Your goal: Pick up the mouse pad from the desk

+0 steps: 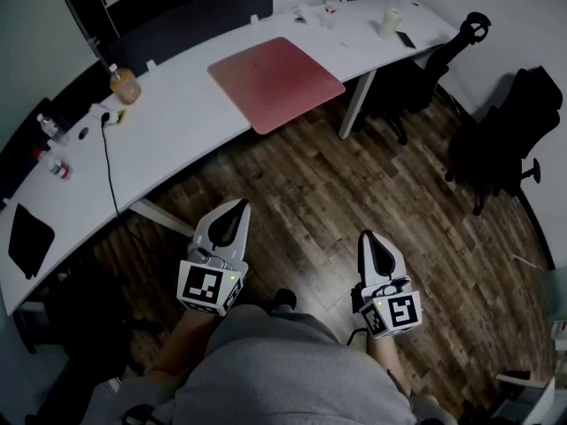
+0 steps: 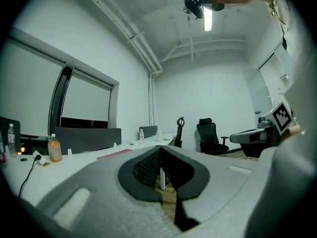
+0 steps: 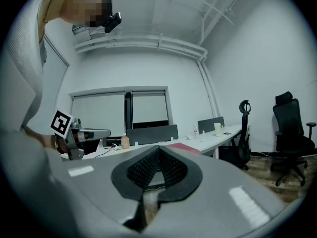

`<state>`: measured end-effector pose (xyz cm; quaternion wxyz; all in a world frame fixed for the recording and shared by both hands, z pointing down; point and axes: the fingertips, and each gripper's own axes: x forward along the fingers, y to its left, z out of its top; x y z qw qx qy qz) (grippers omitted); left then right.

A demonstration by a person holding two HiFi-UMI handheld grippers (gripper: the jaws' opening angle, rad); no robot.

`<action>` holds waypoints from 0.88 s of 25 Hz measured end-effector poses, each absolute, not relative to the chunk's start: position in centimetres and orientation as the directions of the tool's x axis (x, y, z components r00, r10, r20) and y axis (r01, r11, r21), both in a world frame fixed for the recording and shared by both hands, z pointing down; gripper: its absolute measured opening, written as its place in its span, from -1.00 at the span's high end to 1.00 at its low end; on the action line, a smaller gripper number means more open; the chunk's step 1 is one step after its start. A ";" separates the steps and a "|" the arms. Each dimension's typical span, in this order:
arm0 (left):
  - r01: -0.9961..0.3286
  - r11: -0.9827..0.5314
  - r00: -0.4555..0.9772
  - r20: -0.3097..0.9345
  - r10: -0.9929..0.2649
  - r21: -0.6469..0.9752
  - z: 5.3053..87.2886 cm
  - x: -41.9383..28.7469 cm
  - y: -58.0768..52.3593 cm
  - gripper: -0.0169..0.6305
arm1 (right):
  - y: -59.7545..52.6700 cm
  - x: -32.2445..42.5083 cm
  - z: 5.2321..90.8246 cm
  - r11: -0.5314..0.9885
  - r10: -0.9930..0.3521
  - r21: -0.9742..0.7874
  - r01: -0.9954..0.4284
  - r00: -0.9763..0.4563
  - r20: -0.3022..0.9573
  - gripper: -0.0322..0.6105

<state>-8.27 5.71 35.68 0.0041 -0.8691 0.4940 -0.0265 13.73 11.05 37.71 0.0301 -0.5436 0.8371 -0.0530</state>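
The mouse pad is a large reddish square lying flat on the white curved desk, its near corner over the desk's front edge. In the left gripper view the mouse pad is a thin red strip, and the right gripper view shows the mouse pad the same way. My left gripper and right gripper hover over the wooden floor, well short of the desk, both pointing level toward it. Each is shut with nothing between its jaws, as seen at the left gripper and the right gripper.
An orange drink bottle and a black cable lie left of the pad. A black flat item sits at the desk's near left end. Bottles and a cup stand at the far end. Black office chairs stand to the right.
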 end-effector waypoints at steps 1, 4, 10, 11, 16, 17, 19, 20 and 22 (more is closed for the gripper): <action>-0.860 -0.509 0.508 0.047 -0.860 -0.036 35.8 -8.3 5.4 0.95 | 10.6 13.8 37.9 0.404 -0.913 -0.115 -0.907 -0.408 0.010 0.90; -0.863 -0.503 0.501 0.063 -0.863 -0.038 36.3 -8.4 4.8 0.95 | 9.8 13.9 38.2 0.404 -0.913 -0.118 -0.907 -0.408 0.008 0.90; -0.871 -0.490 0.486 0.072 -0.871 -0.039 36.8 -8.5 3.5 0.95 | 9.0 14.3 38.7 0.406 -0.910 -0.123 -0.906 -0.412 0.034 0.90; -0.871 -0.491 0.487 0.073 -0.870 -0.040 36.7 -8.4 3.4 0.95 | 9.0 14.4 38.5 0.410 -0.909 -0.121 -0.904 -0.416 0.029 0.90; -0.863 -0.501 0.496 0.078 -0.865 -0.062 36.3 -8.2 3.0 0.95 | 8.3 14.5 38.1 0.423 -0.904 -0.131 -0.897 -0.427 0.008 0.90; -0.865 -0.498 0.493 0.081 -0.866 -0.065 36.4 -8.3 3.1 0.95 | 8.3 14.4 38.0 0.424 -0.903 -0.129 -0.896 -0.429 0.010 0.90; -0.867 -0.493 0.488 0.081 -0.869 -0.069 36.5 -8.6 3.0 0.95 | 8.1 14.4 38.1 0.427 -0.901 -0.116 -0.897 -0.432 0.022 0.90; -0.869 -0.490 0.485 0.081 -0.871 -0.071 36.6 -8.7 2.8 0.95 | 7.9 14.3 38.2 0.430 -0.900 -0.109 -0.896 -0.435 0.027 0.90; -0.872 -0.484 0.478 0.088 -0.874 -0.071 36.8 -9.0 2.5 0.95 | 7.5 14.0 38.3 0.437 -0.897 -0.116 -0.892 -0.442 0.025 0.90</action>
